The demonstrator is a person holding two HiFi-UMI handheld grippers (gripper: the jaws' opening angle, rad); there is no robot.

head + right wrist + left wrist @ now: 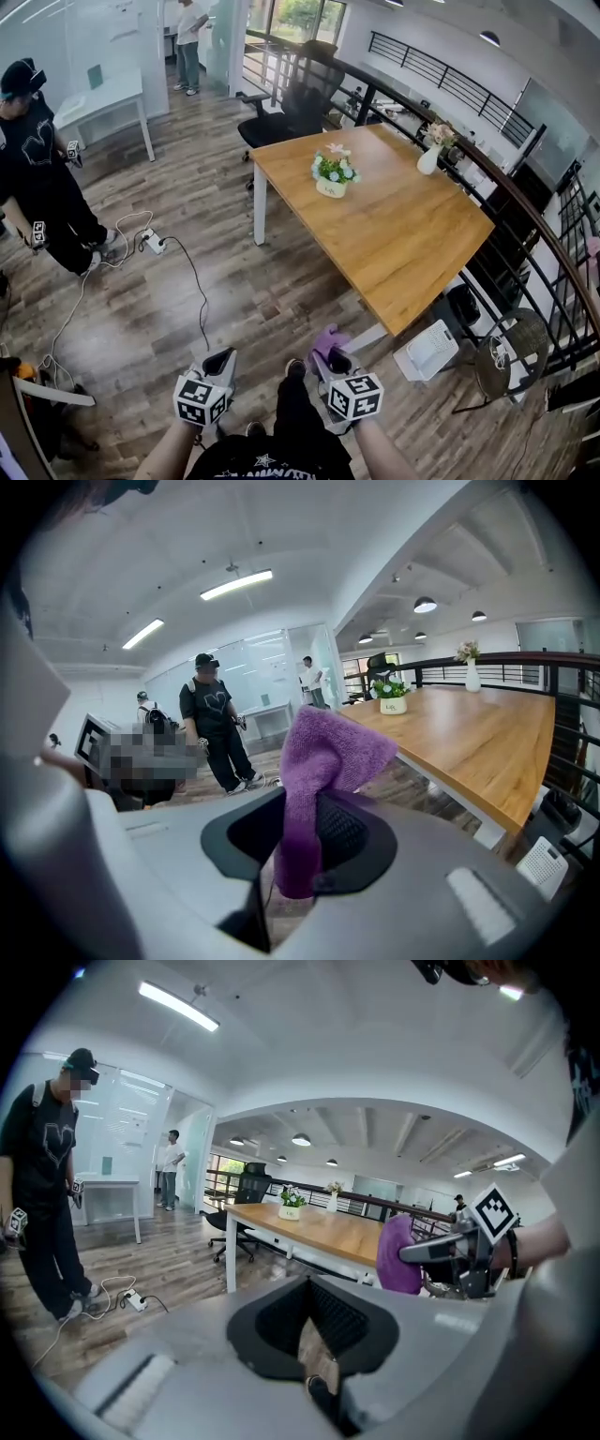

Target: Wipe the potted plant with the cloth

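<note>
Two grippers hang short of the table's near corner: our left gripper is pinched shut and empty, and our right gripper clamps the purple cloth. The potted plant stands at the table's far end. We judge this the approach; next we must close in.

R tongs grip purple cloth; potted plant on table, well apart.

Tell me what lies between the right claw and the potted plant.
Head view: floor, then bare tabletop, between right claw, gripping the cloth, and potted plant.
</note>
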